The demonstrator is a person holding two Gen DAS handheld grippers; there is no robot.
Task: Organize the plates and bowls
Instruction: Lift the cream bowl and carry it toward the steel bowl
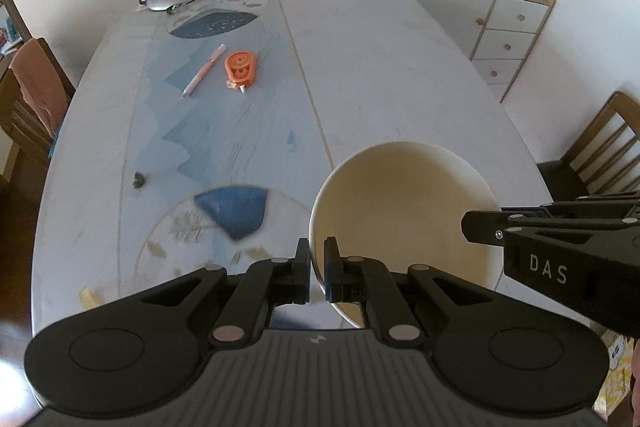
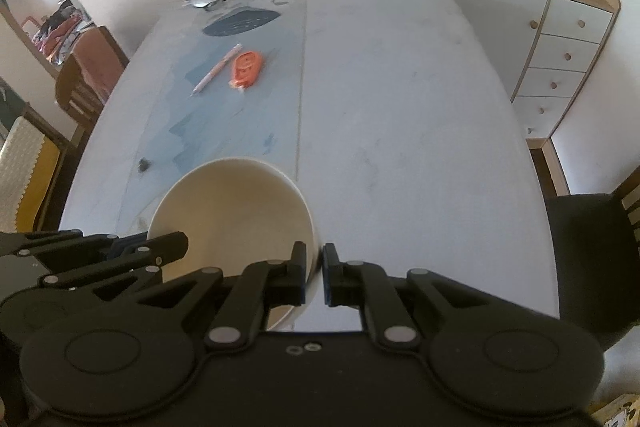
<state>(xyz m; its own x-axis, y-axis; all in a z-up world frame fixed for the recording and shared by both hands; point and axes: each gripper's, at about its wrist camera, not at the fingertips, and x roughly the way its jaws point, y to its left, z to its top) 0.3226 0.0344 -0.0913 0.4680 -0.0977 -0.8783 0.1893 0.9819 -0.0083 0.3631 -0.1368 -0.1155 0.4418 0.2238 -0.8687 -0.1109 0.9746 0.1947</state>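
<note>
Cream bowl [image 1: 404, 215]; opposite rim walls pinched between both grippers' jaws.

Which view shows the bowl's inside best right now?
The left wrist view: the bowl opens toward it, showing most of the bare cream inside, with the left tool pinching the near rim. In the right wrist view the bowl also shows, but the left tool's body covers its lower left, and the right tool clamps its rim.
</note>
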